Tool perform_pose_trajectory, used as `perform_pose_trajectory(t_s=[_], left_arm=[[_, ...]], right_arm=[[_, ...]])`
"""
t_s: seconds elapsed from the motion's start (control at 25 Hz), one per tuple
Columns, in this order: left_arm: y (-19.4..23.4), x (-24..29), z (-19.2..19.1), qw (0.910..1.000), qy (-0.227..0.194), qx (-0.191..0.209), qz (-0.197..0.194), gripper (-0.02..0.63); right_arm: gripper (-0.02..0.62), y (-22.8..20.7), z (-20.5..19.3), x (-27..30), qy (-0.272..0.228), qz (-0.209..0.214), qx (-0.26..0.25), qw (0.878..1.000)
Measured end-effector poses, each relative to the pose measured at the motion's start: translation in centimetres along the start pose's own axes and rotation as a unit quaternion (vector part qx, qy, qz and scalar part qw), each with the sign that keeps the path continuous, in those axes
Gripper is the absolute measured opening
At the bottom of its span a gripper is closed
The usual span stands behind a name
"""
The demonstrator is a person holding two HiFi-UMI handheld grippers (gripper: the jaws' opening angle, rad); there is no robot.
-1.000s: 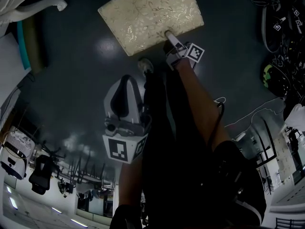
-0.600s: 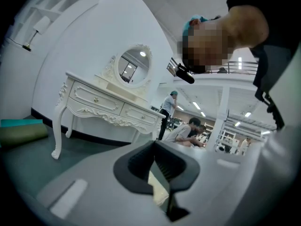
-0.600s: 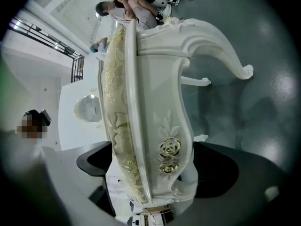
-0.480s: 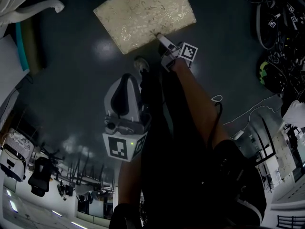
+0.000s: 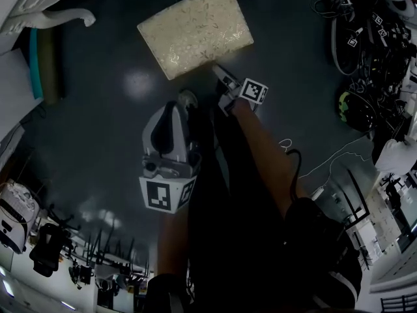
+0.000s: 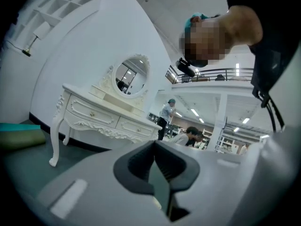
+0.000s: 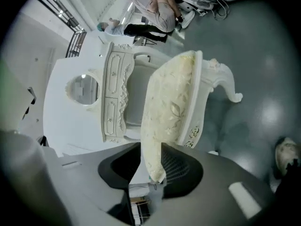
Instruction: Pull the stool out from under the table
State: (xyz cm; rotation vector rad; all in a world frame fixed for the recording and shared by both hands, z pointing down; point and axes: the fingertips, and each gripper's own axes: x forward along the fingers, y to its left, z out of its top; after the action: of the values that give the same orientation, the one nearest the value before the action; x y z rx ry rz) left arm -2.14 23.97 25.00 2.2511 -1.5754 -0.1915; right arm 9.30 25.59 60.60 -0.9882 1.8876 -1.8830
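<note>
The stool (image 5: 195,31) stands out on the dark floor (image 5: 98,116) ahead of the person, its pale floral cushion in full sight and clear of the white dressing table (image 6: 101,114) — only one curved leg of that table shows at the head view's upper left. The right gripper (image 7: 150,146) sits at the cushion's near edge. Its jaws have just been closing to a narrow gap and appear to pinch the cushion's corner between the pads. The left gripper (image 6: 153,145) hangs apart from the stool, jaws together on nothing — facing the table's oval mirror (image 6: 131,75).
</note>
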Motion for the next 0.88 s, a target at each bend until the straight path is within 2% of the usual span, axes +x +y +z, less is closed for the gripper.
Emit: perform_pose_trajectory(t_s=[0.12,0.16,0.36,0.56,0.88], left_arm=[[-0.5,-0.9,1.7,1.0000,-0.005,-0.001,0.004,0.009],[-0.8,-1.2,2.4,1.0000,-0.007,-0.001,0.005,0.009],[-3.0,-2.0,5.8,0.9998,-0.018,0.008,0.002,0.009],[-4.0,-3.1,8.7,0.9996,-0.022,0.015,0.001,0.009],[-5.6,-5.3,14.6,0.9991,-0.034,0.022,0.015,0.009]], right_arm=[[0.018,1.5,0.1,-1.7,-0.002,-0.057,-0.002,0.998],[-0.005,2.3,0.3,-2.3,-0.003,-0.071,-0.009,0.997],[-0.003,7.9,2.6,-4.3,-0.008,-0.084,-0.035,0.996],[-0.003,13.5,3.5,-5.1,0.008,-0.107,-0.074,0.991],[-0.003,25.9,5.1,-6.4,0.022,-0.111,-0.159,0.981]])
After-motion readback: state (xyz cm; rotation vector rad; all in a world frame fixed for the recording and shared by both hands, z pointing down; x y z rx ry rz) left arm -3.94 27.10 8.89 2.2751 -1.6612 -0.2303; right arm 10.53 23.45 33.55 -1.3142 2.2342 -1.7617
